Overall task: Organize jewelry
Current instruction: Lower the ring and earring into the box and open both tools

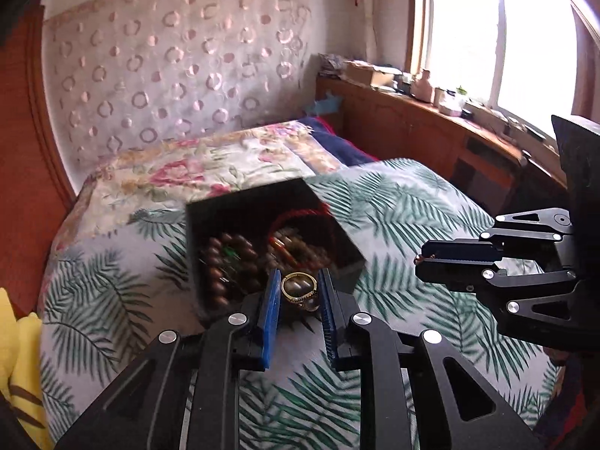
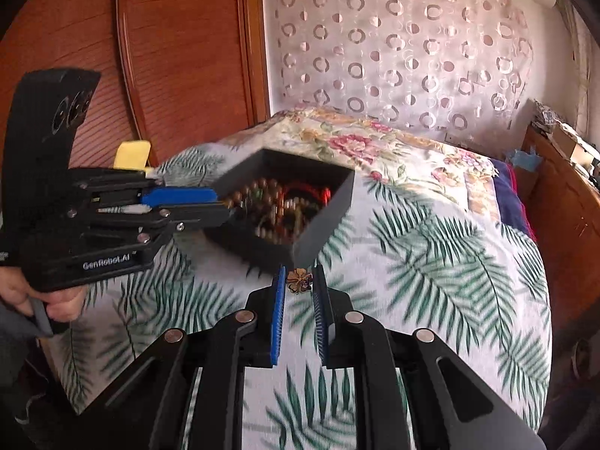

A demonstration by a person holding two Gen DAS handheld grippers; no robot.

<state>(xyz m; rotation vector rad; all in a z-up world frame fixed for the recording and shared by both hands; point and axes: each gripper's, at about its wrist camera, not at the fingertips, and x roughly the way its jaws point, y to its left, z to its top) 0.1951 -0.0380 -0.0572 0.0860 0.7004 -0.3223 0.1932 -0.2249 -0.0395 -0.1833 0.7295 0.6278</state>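
Note:
An open black jewelry box (image 1: 348,262) (image 2: 330,210) sits on the palm-leaf bedspread, full of brown bead strings (image 1: 221,258) and a red cord bracelet (image 1: 300,217). My left gripper (image 1: 299,289) is shut on a gold ring (image 1: 299,288) just in front of the box; it also shows from the side in the right wrist view (image 2: 221,206) at the box's left rim. My right gripper (image 2: 299,282) is shut on a small gold flower-shaped piece (image 2: 298,281) near the box's front corner; it shows at the right in the left wrist view (image 1: 419,260).
The bed carries a palm-leaf spread (image 1: 412,202) and a floral quilt (image 1: 210,165). A wooden headboard (image 2: 168,56) and a patterned curtain (image 2: 405,45) stand behind. A cluttered wooden sill (image 1: 431,112) runs under the window. A yellow cloth (image 1: 18,356) lies at the left.

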